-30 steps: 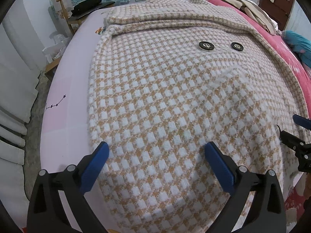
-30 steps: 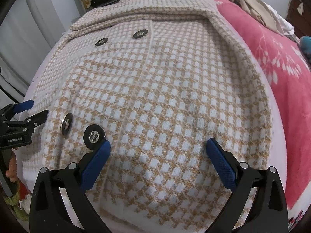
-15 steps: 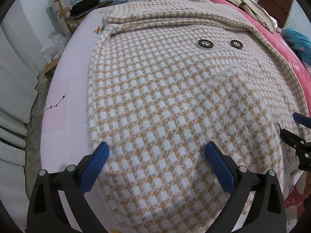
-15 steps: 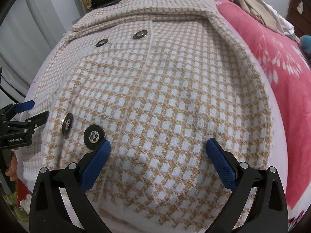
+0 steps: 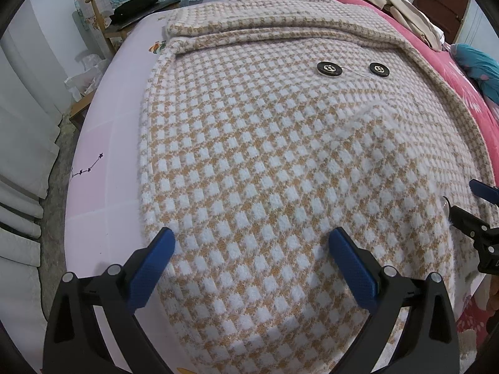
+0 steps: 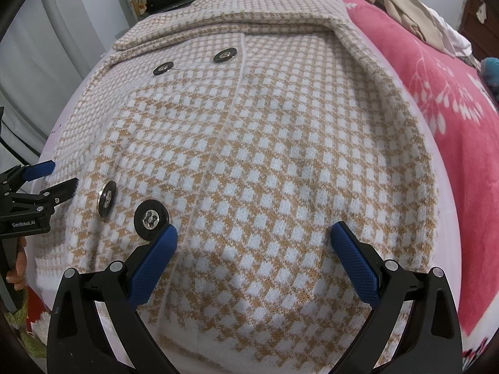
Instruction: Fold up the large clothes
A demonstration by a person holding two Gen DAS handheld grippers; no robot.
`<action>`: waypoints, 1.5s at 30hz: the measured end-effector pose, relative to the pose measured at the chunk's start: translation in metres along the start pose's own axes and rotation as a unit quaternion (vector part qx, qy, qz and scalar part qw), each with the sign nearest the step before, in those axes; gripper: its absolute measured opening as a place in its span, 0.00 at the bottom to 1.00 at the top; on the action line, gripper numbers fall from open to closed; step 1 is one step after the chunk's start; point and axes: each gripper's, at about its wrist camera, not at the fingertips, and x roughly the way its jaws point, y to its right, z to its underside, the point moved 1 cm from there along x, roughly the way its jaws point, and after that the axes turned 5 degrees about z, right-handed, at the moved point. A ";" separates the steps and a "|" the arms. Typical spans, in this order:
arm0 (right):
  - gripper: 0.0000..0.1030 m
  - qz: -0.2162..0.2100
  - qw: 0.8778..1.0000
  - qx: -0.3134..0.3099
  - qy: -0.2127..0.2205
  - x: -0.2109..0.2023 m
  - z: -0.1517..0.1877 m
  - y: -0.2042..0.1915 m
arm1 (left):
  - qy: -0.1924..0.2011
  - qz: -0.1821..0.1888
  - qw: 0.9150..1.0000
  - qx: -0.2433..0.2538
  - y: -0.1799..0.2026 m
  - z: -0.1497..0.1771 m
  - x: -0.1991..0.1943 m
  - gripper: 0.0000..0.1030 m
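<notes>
A large tan-and-white checked knit coat point(image 5: 280, 155) with black buttons point(image 5: 330, 70) lies spread flat on a bed, its collar at the far end. My left gripper point(image 5: 251, 243) hovers open over the coat's near left hem, nothing between its blue pads. In the right wrist view the same coat point(image 6: 265, 155) fills the frame, and my right gripper point(image 6: 254, 237) stands open above the near hem, its left pad beside a black button point(image 6: 152, 218). Each gripper shows at the edge of the other's view: right gripper point(image 5: 467, 201), left gripper point(image 6: 51, 176).
The coat rests on a pale pink sheet point(image 5: 93, 162); a red blanket point(image 6: 452, 118) lies to the right with beige clothes point(image 6: 405, 9) piled on it. A wooden chair point(image 5: 124, 15) with dark items stands beyond the bed's far left corner. White panels point(image 5: 21, 124) line the left side.
Both grippers have drifted very slightly forward over the coat; their jaws stay open and the coat has not moved.
</notes>
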 end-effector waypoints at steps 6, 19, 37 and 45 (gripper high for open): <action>0.92 0.000 1.000 0.000 0.001 0.000 0.000 0.000 | 0.002 0.000 1.000 0.000 0.001 0.001 -0.001 0.94; 0.92 0.000 1.000 0.000 0.000 0.001 -0.001 0.001 | 0.020 -0.002 1.000 0.021 0.002 0.000 -0.004 0.95; 0.92 -0.001 1.000 0.003 0.013 0.000 0.005 0.001 | 0.120 0.064 0.989 -0.052 -0.042 0.095 -0.088 0.90; 0.92 0.002 1.000 0.006 0.014 -0.002 0.007 0.001 | 0.088 0.128 0.984 -0.091 -0.044 0.107 -0.069 0.60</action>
